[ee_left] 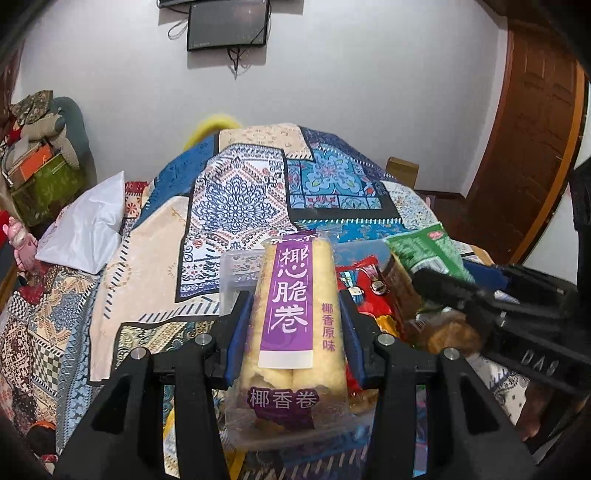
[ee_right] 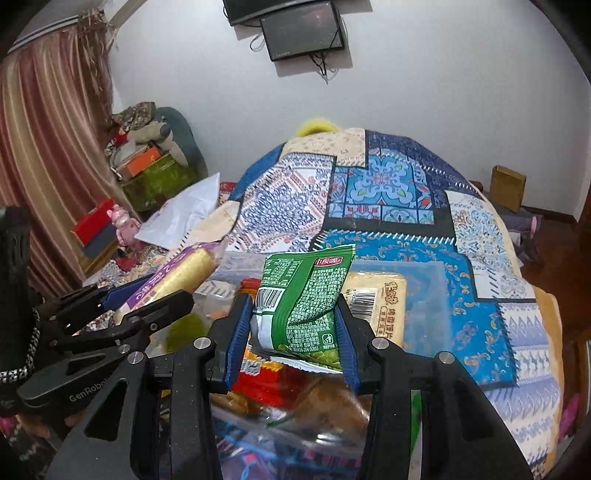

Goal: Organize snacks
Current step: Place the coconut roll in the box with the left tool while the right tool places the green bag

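**Both claws loaded over the snack pile**

At centre frame of its own view, the left gripper [ee_left: 295,332] clamps the coconut roll pack [ee_left: 293,317] lengthwise, lifted clear. The right gripper [ee_right: 295,336] pinches the green packet [ee_right: 303,295] above the clear bin [ee_right: 424,280], likely for sorting.

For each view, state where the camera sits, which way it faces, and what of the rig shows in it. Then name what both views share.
Left wrist: sits behind the left gripper, faces across the quilt toward the white wall; its jaws clamp the coconut roll pack; right gripper at right.
Right wrist: sits behind the right gripper, same heading; jaws clamp the green snack bag; left gripper at left.
Shared: quilt, wall monitor, both packs.
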The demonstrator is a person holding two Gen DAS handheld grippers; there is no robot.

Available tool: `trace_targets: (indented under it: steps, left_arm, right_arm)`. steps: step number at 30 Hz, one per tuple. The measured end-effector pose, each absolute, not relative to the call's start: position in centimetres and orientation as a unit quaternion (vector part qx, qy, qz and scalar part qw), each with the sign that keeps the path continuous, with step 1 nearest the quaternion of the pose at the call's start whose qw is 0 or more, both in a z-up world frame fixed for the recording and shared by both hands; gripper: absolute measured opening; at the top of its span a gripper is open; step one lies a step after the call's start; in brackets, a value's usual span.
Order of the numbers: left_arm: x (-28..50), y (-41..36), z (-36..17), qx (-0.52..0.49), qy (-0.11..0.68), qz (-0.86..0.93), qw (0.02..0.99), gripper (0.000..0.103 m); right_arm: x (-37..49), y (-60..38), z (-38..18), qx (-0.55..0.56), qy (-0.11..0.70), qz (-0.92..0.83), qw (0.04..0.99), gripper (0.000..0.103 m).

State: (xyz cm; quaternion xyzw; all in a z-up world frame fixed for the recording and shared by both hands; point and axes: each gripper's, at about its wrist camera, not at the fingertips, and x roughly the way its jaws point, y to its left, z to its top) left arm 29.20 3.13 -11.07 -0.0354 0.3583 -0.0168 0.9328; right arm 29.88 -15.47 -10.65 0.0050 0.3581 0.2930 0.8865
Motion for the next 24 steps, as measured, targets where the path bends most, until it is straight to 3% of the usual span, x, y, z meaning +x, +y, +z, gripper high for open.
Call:
trace_targets:
  steps: [10,12,14,16,24]
  left_arm:
    - [31.2,3.5,-13.3,-0.04,0.387,0.003,0.921,0.046]
    - [31.1,3.5,-13.3,-0.041,0.388,0.004,0.921,0.049]
    - [30.6,3.7,-12.9,-0.048,0.381,0.002,0.923,0.063]
    - [29.9,3.7,-12.2,-0.049,0.369,-0.001,0.928,0.067]
    - [25.4,3.2,-9.1,-0.023,0.34,-0.012,0.94,0.069]
  right_arm:
    - [30.7,-15.3,-13.0,-0.011,0.384,0.28,0.88,0.04]
    - [30.8,-15.5,-12.9,-0.012,0.386,0.278,0.88,0.044]
    - [30.5,-15.7,-12.6,-0.012,0.383,0.272,0.882,0.057]
    - [29.9,-16.1,-12.0,-0.013,0.373,0.268,0.888,0.062]
    - [27.2,-17.4,-9.9,-0.015,0.361,0.275,0.891,0.064]
